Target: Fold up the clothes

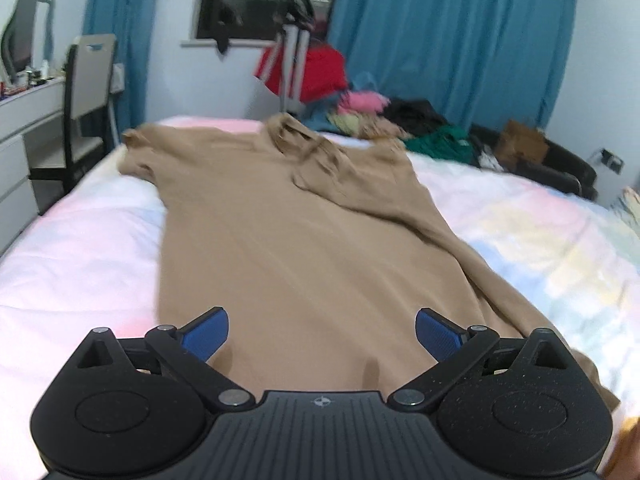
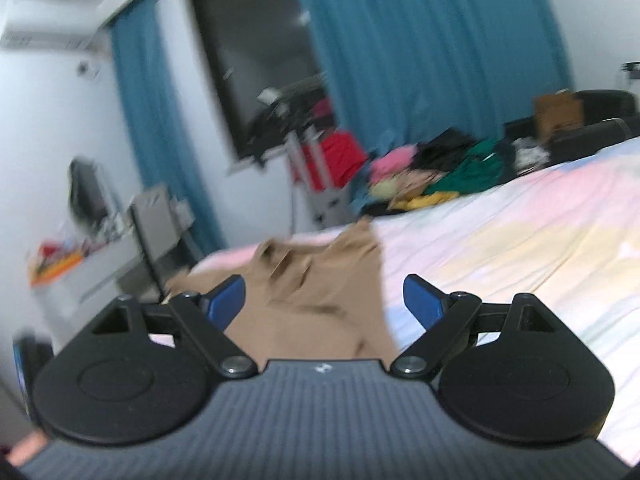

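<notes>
A tan shirt (image 1: pixel 288 236) lies spread out on the bed, collar at the far end, with its right sleeve folded in over the body. My left gripper (image 1: pixel 322 334) is open and empty, hovering over the shirt's near hem. In the right wrist view the same tan shirt (image 2: pixel 320 296) shows blurred between the fingers. My right gripper (image 2: pixel 324 300) is open and empty, above the shirt's right side.
The bed (image 1: pixel 80 248) has a pastel pink, blue and yellow cover. A pile of mixed clothes (image 1: pixel 400 124) lies at the far edge. A tripod (image 1: pixel 294 52), a chair (image 1: pixel 86 92) and a white desk (image 1: pixel 16 128) stand on the left. Blue curtains (image 1: pixel 460 32) hang behind.
</notes>
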`<move>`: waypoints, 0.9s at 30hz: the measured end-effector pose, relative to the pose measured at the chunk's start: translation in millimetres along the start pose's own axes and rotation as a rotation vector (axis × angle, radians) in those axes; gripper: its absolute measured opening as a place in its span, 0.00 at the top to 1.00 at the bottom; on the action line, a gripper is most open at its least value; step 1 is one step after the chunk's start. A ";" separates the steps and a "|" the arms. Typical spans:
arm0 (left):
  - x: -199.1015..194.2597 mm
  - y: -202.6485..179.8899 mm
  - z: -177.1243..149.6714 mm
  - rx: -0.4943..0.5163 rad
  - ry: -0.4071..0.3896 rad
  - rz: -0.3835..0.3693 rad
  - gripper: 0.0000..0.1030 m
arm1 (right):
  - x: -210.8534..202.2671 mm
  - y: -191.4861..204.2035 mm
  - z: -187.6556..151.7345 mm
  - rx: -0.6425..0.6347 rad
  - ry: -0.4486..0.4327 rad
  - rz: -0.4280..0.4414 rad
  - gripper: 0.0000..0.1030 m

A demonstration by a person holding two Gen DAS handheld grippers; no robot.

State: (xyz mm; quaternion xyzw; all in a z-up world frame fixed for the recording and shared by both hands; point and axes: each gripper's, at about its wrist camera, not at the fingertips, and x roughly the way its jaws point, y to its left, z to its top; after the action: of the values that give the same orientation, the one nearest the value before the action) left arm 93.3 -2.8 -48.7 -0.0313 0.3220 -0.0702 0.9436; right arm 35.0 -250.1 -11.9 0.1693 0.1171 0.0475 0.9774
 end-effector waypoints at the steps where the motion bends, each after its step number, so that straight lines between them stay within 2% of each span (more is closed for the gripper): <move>1: 2.3 -8.2 0.0 0.024 0.009 -0.007 0.03 | -3.9 -10.5 3.3 0.015 -0.025 -0.025 0.15; 3: 6.6 -25.1 2.2 0.035 0.025 -0.033 0.04 | -11.2 -30.7 7.7 0.043 -0.069 -0.080 0.15; 7: 16.7 -69.7 10.4 0.012 0.076 -0.144 0.05 | -21.6 -62.9 6.0 0.119 -0.116 -0.183 0.15; 11: 40.0 -118.2 17.4 -0.071 0.164 -0.254 0.08 | -21.8 -78.3 2.7 0.156 -0.158 -0.263 0.15; 14: 64.8 -151.7 17.8 -0.098 0.237 -0.286 0.15 | -21.9 -83.2 -0.7 0.140 -0.186 -0.330 0.15; 17: 89.5 -174.5 13.9 -0.097 0.305 -0.267 0.21 | -28.3 -93.1 -3.6 0.129 -0.213 -0.392 0.15; 19: 105.3 -186.0 9.8 -0.085 0.346 -0.252 0.33 | -30.3 -101.3 -6.1 0.136 -0.212 -0.431 0.15; 21: 119.0 -195.0 4.2 -0.060 0.382 -0.241 0.41 | -26.7 -110.3 -9.4 0.155 -0.195 -0.458 0.15; 24: 130.8 -200.8 -3.0 -0.004 0.397 -0.222 0.65 | -21.7 -122.0 -14.8 0.193 -0.153 -0.474 0.15; 25: 132.6 -201.4 -3.0 0.010 0.396 -0.225 0.79 | -20.2 -124.3 -15.9 0.204 -0.147 -0.475 0.15; 27: 131.4 -198.2 -1.4 0.037 0.396 -0.240 0.89 | -17.1 -126.2 -16.8 0.216 -0.141 -0.473 0.15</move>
State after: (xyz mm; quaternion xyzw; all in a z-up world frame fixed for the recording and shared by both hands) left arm 173.0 -218.8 -108.4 -0.0379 0.4935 -0.1924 0.8473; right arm 21.1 -365.3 -66.8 0.2436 0.0893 -0.2071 0.9433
